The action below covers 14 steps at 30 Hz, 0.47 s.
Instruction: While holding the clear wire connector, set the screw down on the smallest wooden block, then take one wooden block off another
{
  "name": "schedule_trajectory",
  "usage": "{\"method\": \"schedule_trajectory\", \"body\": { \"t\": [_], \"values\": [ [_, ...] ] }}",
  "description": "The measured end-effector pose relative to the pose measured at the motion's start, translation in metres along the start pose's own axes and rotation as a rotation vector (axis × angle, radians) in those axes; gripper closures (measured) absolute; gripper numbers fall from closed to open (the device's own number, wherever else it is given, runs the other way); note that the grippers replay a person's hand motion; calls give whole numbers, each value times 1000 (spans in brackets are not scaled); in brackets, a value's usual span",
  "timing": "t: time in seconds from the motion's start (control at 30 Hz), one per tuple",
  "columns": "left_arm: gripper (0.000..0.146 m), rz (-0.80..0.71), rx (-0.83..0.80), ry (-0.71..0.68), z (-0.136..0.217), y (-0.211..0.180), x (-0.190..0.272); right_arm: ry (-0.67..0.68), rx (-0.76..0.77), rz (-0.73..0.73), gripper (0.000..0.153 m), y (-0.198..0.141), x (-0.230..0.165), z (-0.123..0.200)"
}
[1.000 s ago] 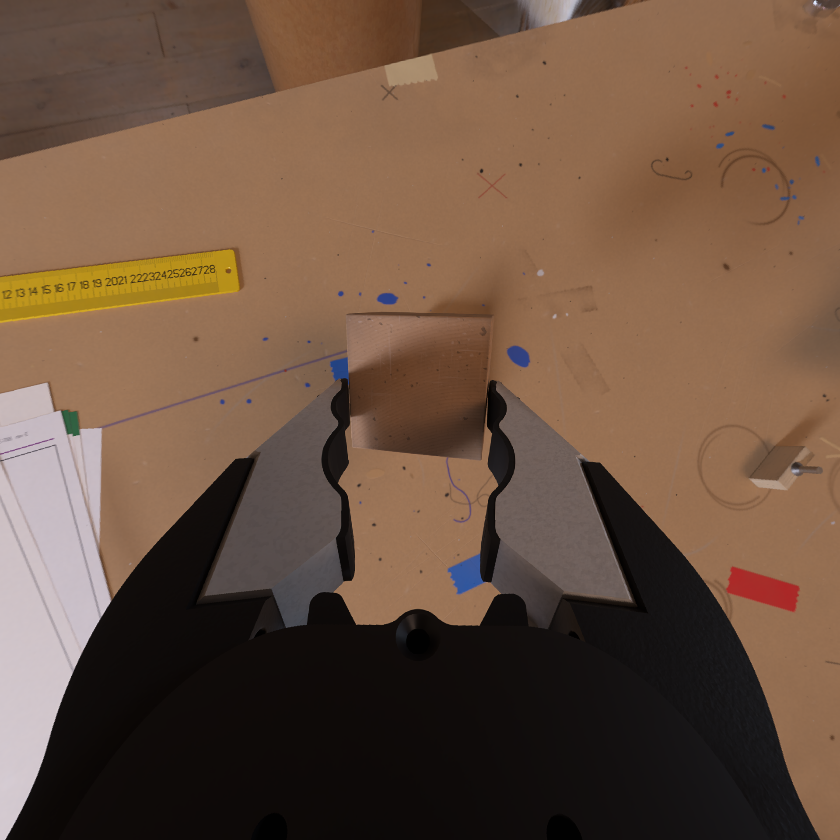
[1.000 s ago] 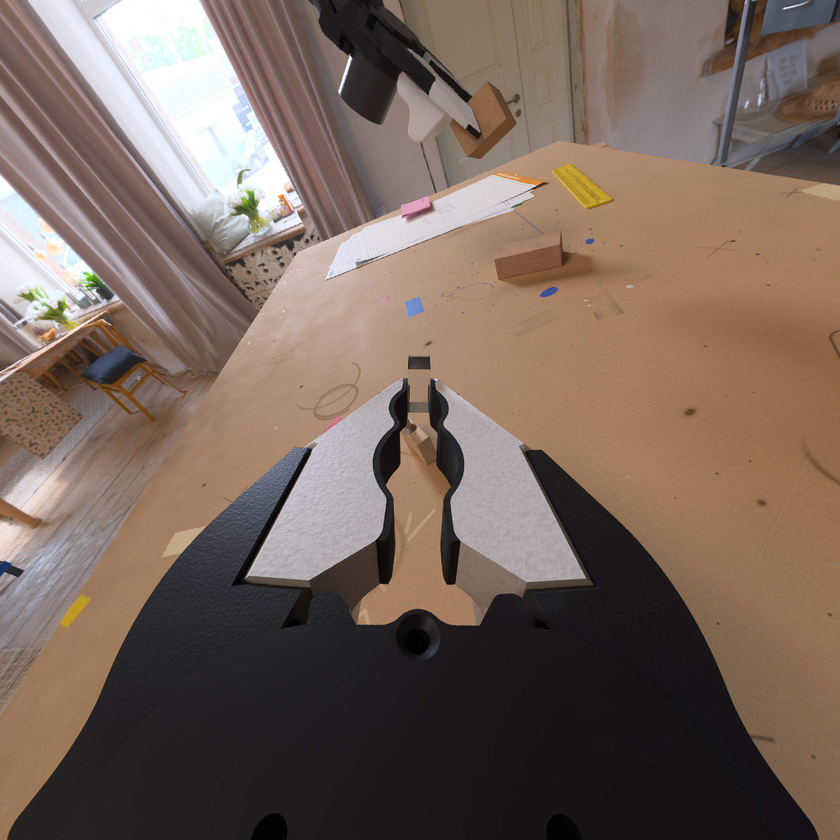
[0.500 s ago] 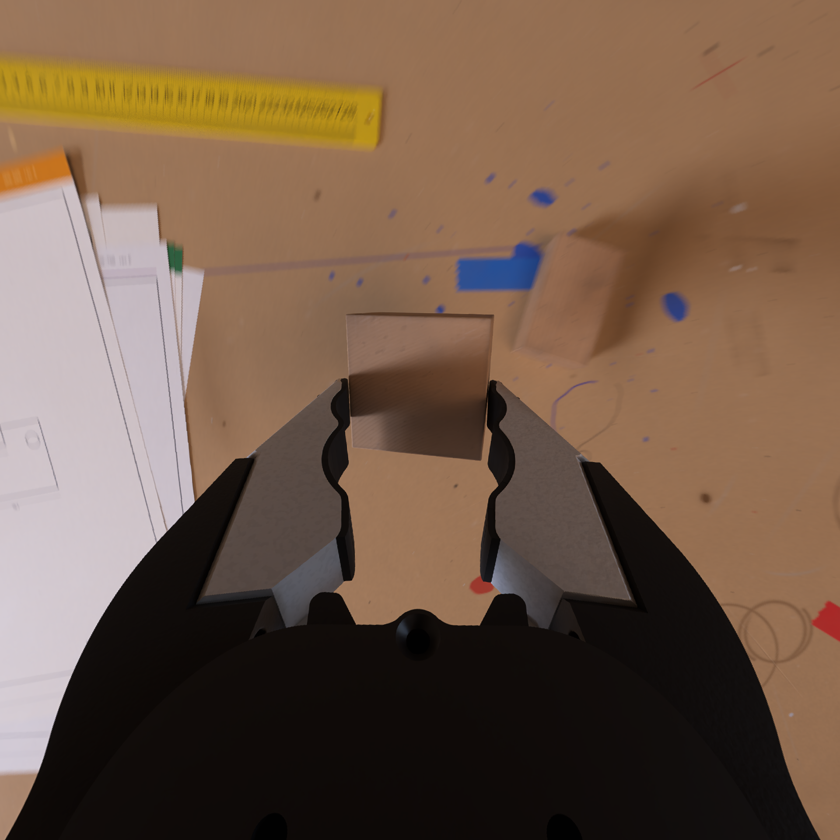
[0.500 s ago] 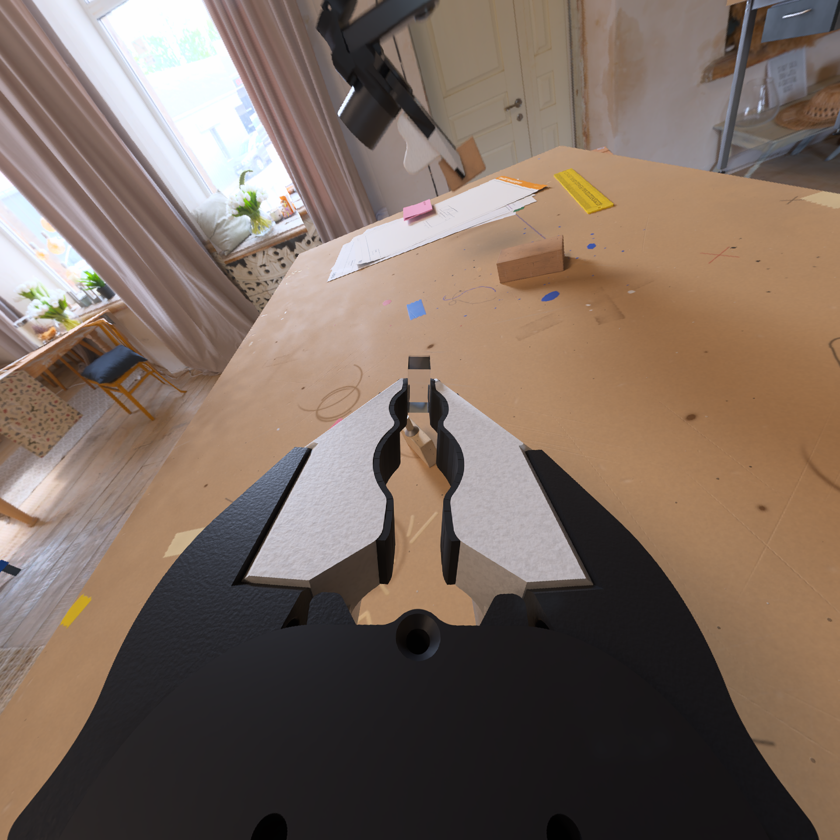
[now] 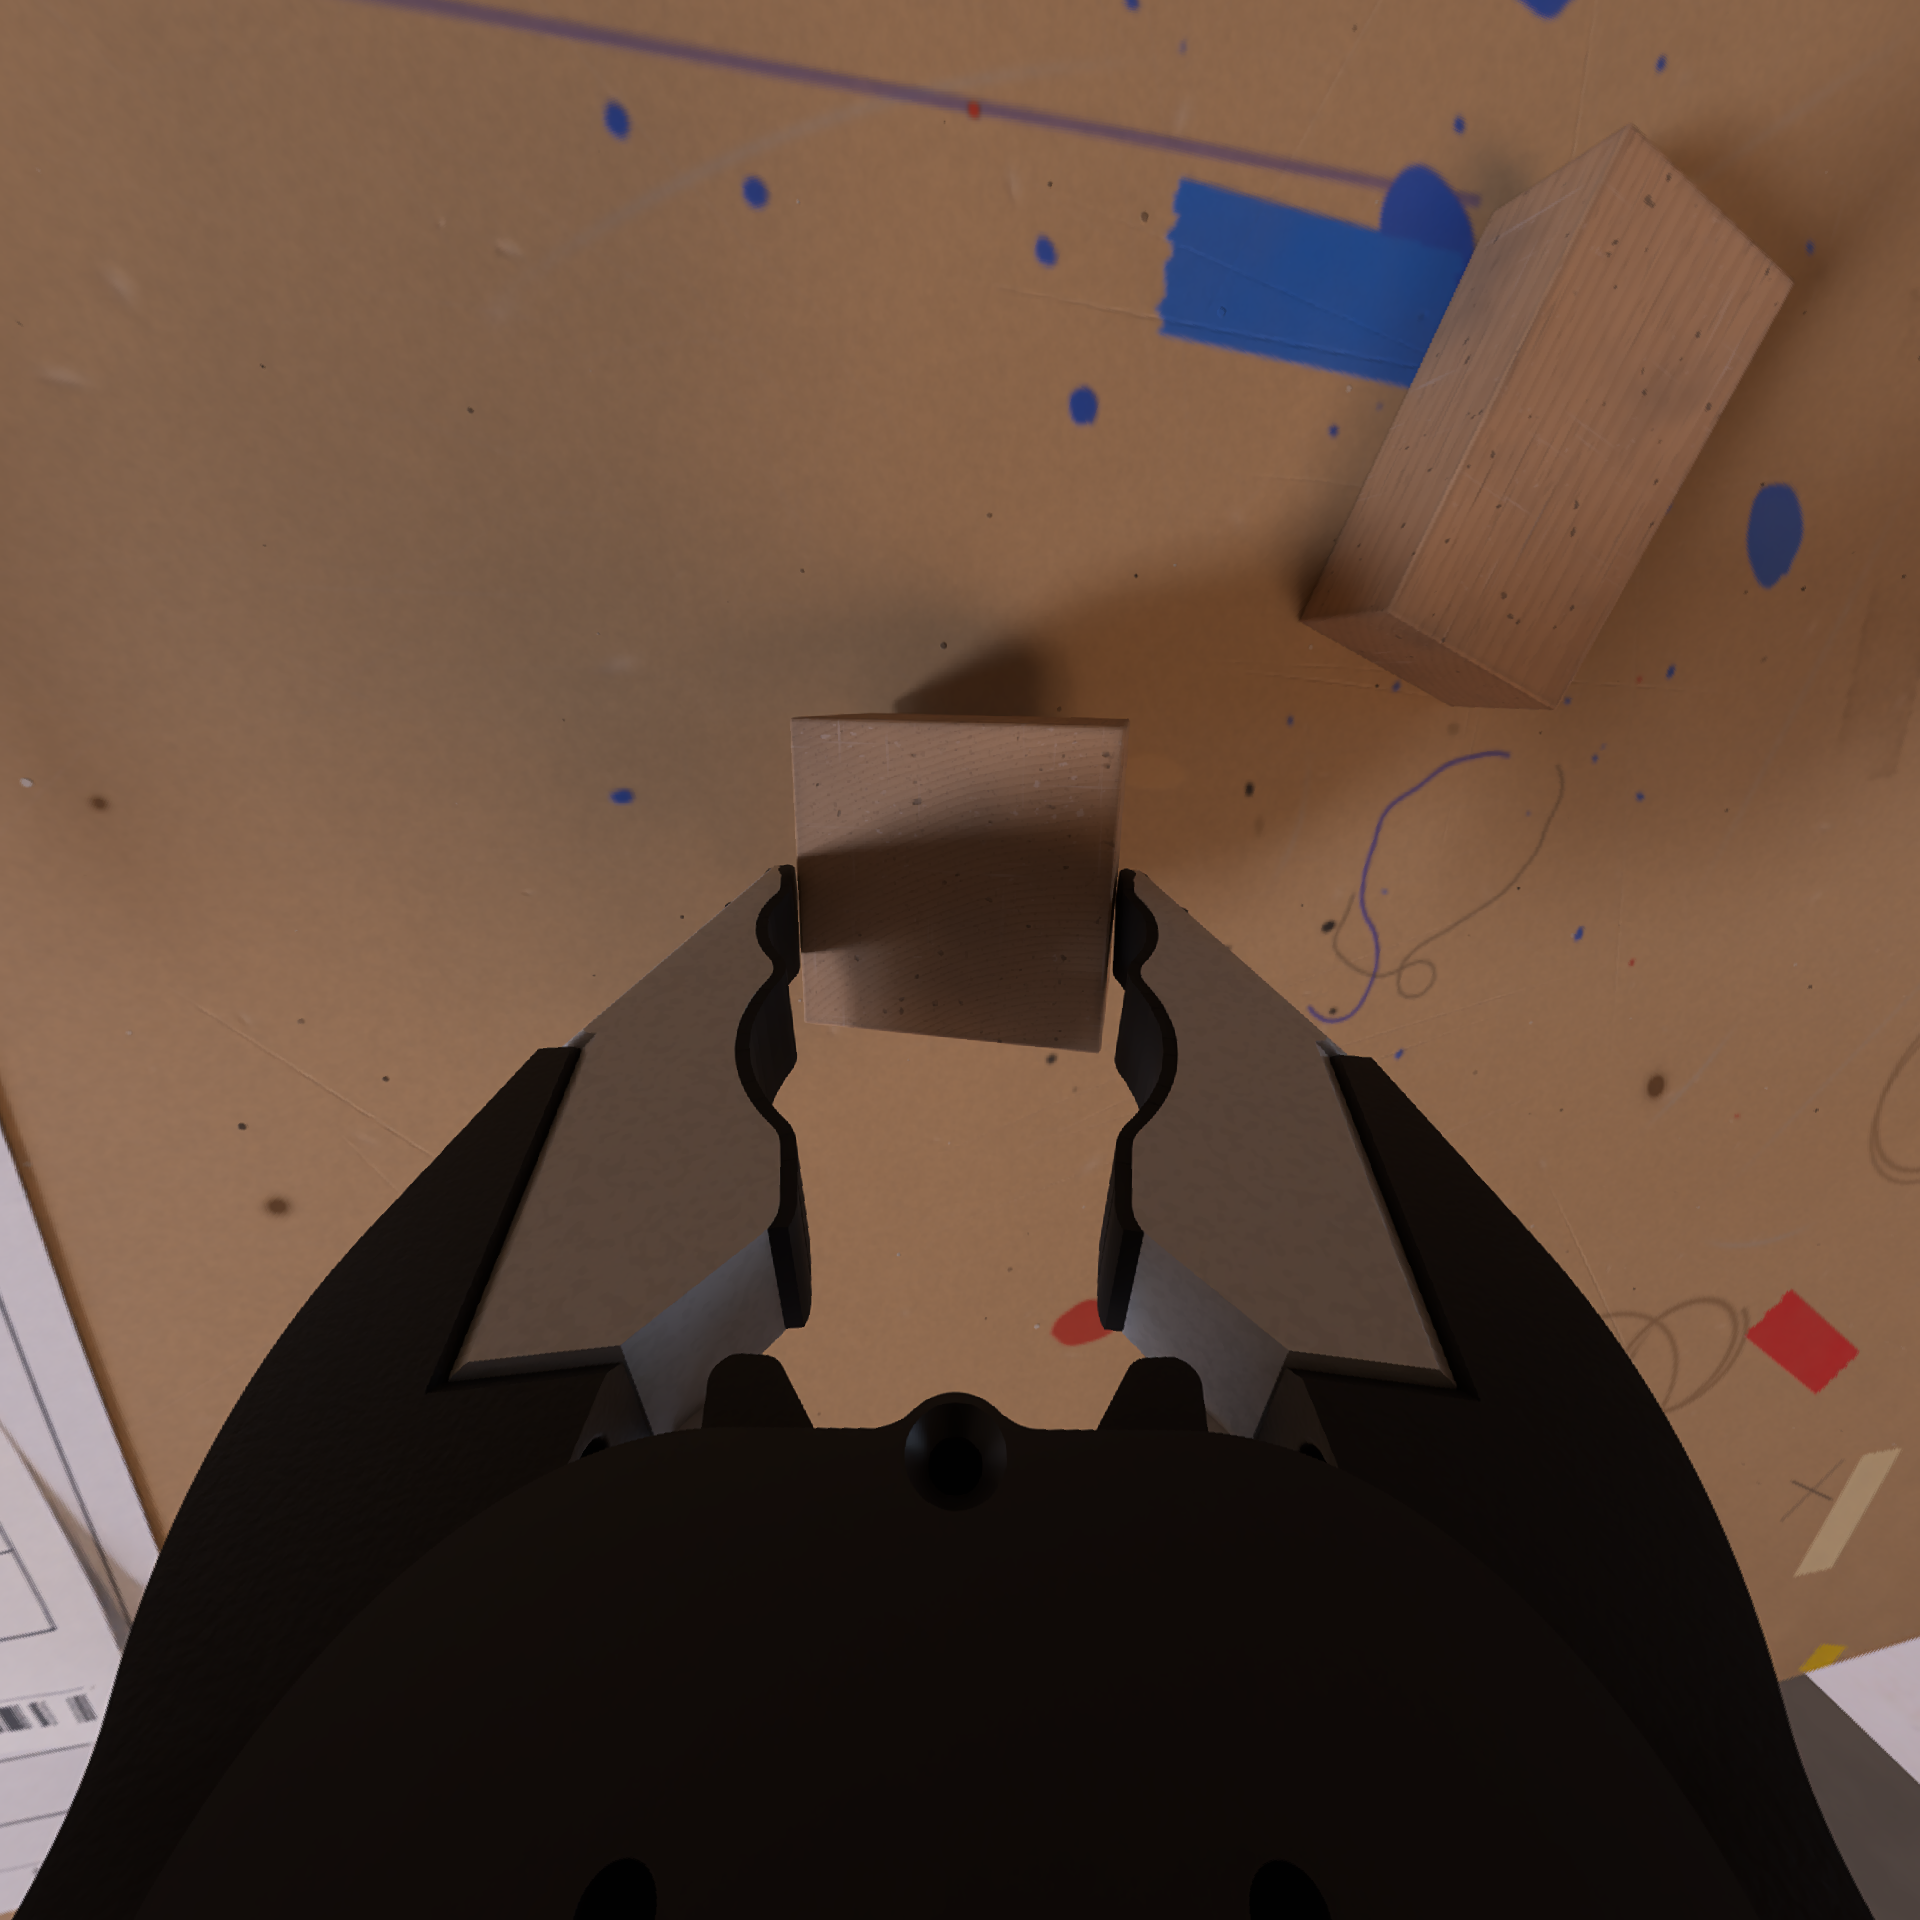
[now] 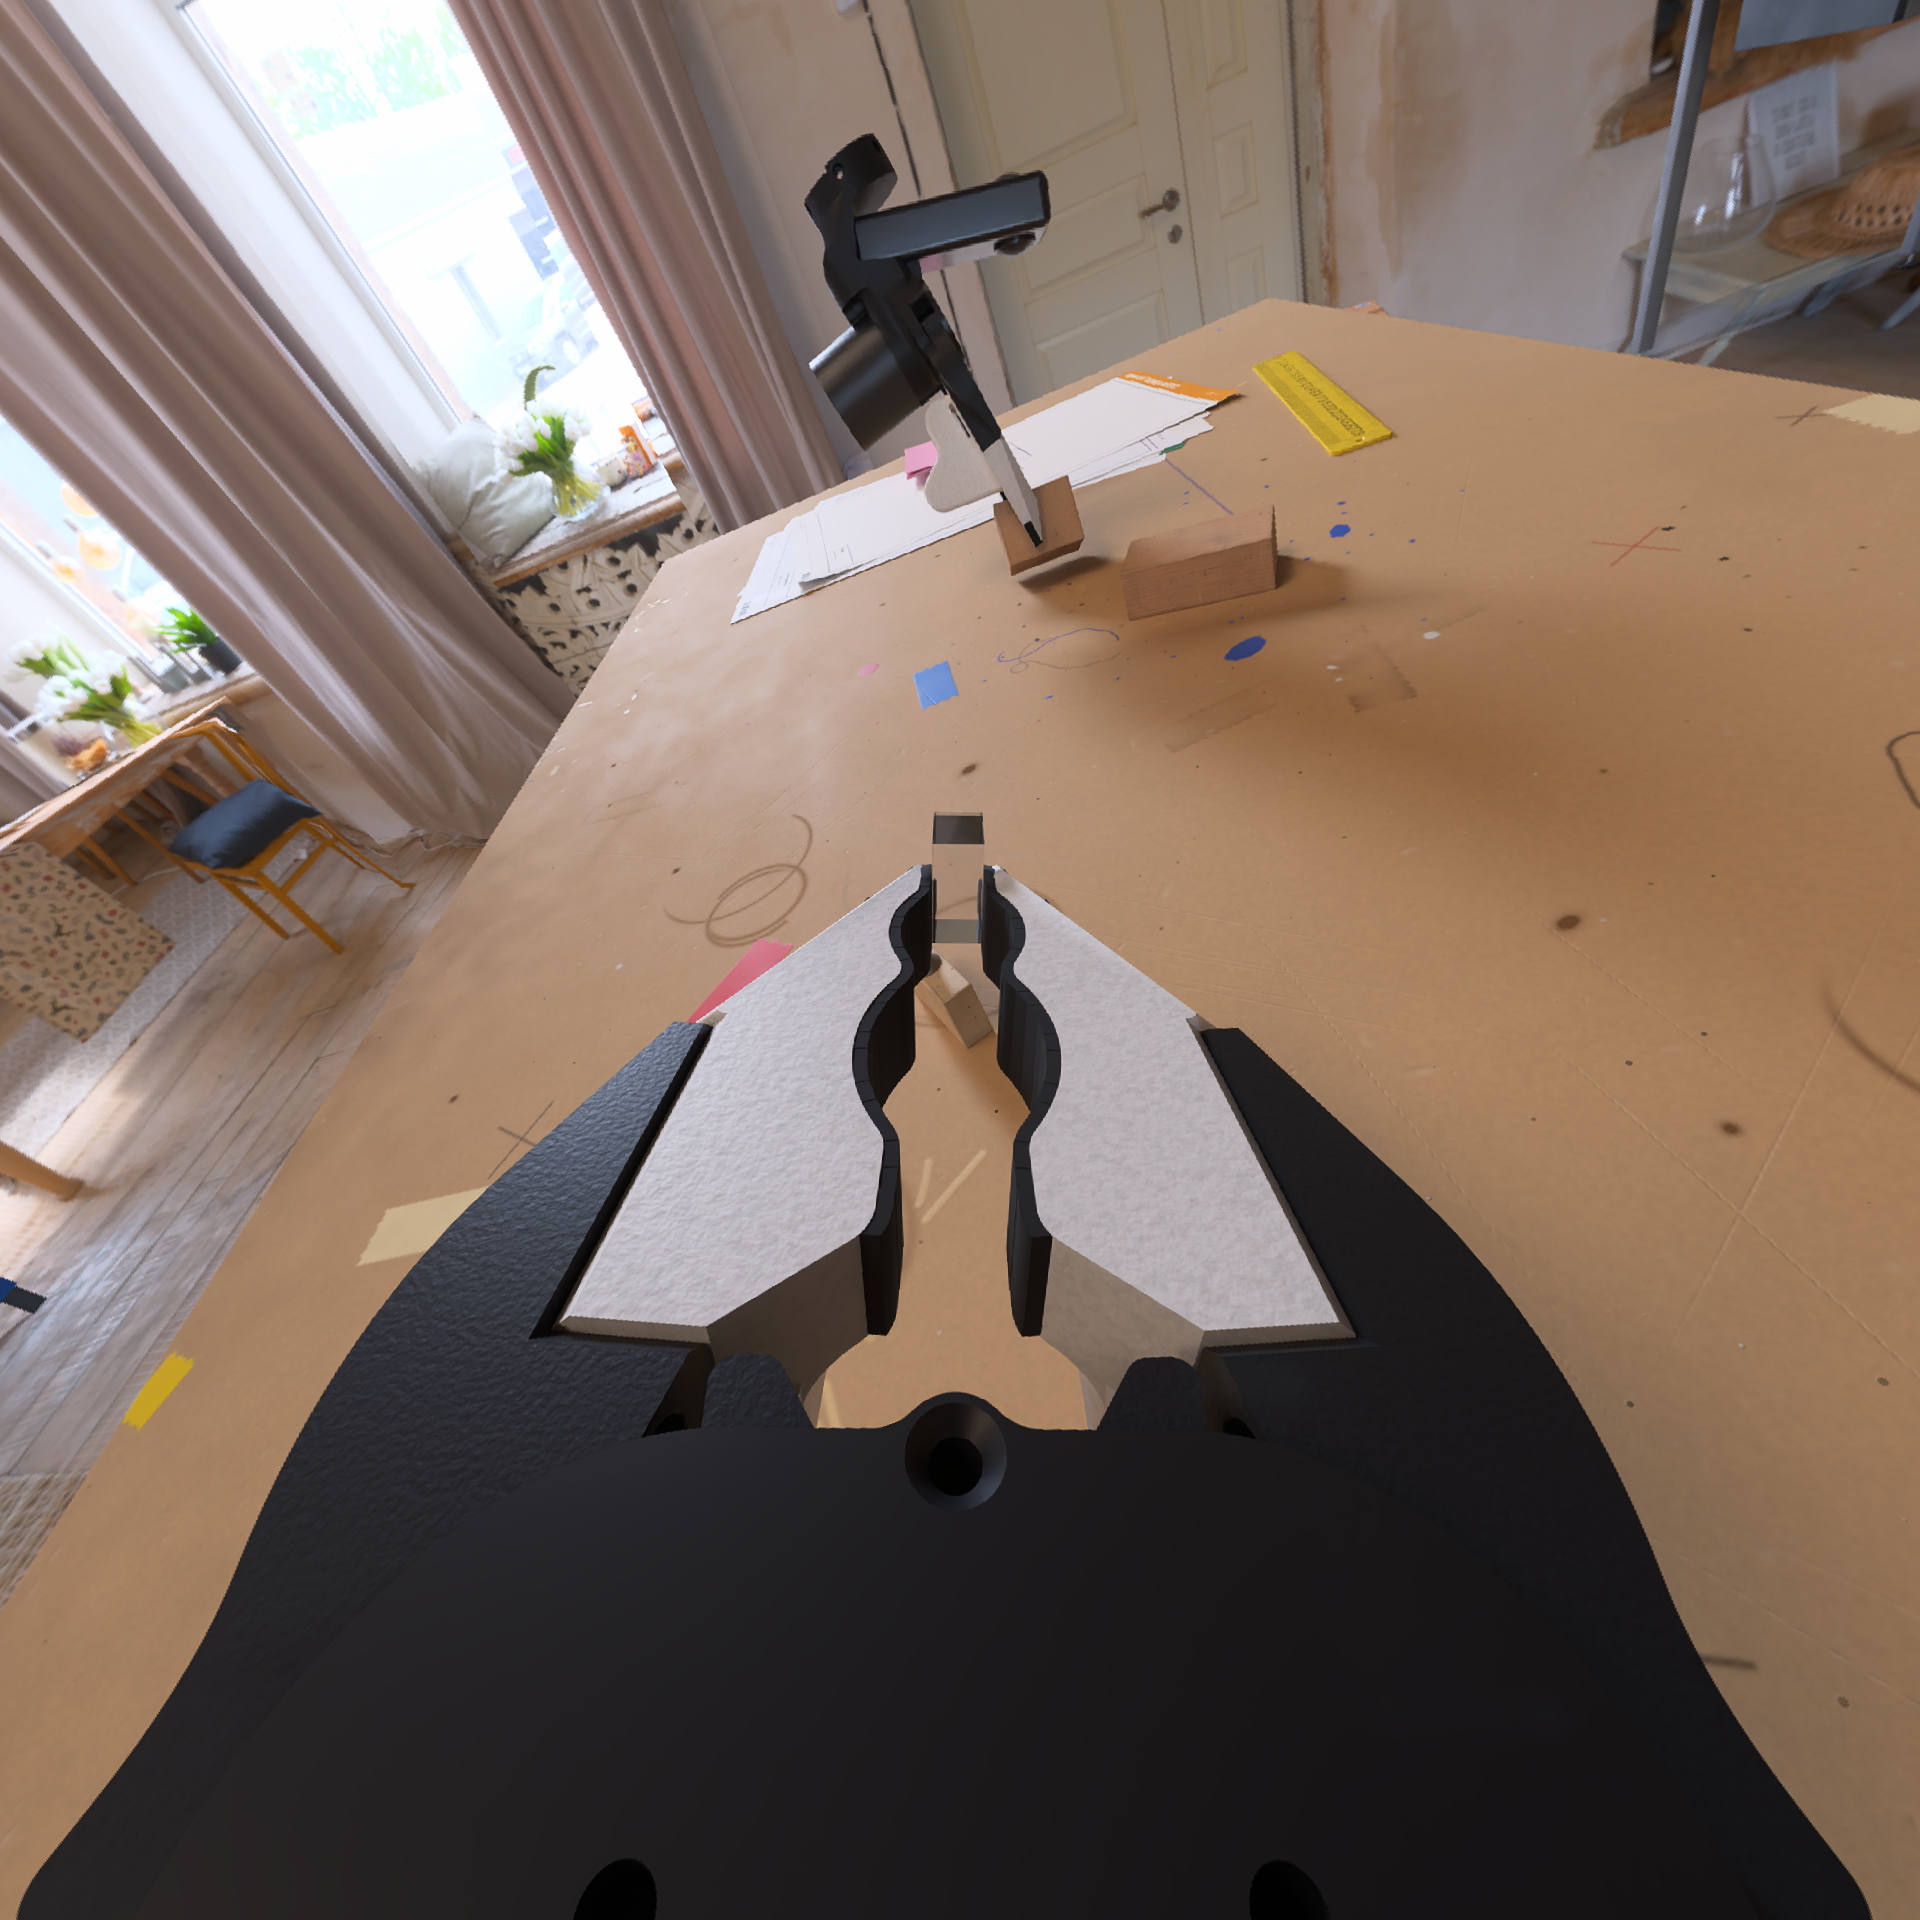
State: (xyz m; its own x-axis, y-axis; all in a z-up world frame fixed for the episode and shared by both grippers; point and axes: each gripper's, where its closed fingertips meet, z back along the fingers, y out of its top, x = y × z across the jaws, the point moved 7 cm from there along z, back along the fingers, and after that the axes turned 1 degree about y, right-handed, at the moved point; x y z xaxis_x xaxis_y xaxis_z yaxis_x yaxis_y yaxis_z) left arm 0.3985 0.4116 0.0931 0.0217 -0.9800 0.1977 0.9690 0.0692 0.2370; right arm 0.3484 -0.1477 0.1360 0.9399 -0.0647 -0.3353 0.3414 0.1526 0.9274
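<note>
My left gripper (image 5: pixel 956 904) is shut on a square wooden block (image 5: pixel 951 810) and holds it tilted, low over the brown table (image 5: pixel 416 520). A longer wooden block (image 5: pixel 1548 426) lies on the table to the upper right, apart from it. In the right wrist view the left gripper (image 6: pixel 1034 525) with its block (image 6: pixel 1055 520) is far off, left of the long block (image 6: pixel 1200 566). My right gripper (image 6: pixel 957 883) is shut on the clear wire connector (image 6: pixel 957 836). The smallest wooden block (image 6: pixel 966 1013) lies on the table under its fingers. The screw is not clear to see.
White papers (image 6: pixel 883 520) and a yellow ruler (image 6: pixel 1320 400) lie at the table's far end. Paper corners (image 5: pixel 42 1558) show at lower left under the left gripper. Blue tape (image 5: pixel 1288 275) and red tape (image 5: pixel 1803 1340) are stuck flat. The table's left edge (image 6: pixel 499 852) drops to the floor.
My left gripper has come down from high above with the square block, and now holds it low beside the long block. My right gripper has kept still on the connector.
</note>
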Motion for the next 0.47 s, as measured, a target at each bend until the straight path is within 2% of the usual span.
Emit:
{"method": "schedule_trajectory", "body": {
  "t": [0.2, 0.47],
  "values": [
    [85, -5, 28, -20, 2, -1, 0, -2, -6, -6, 145, -2, 2, -1],
    [85, -179, 162, 106, 66, 15, 39, -17, -13, -15, 145, -5, 6, -1]
  ]
}}
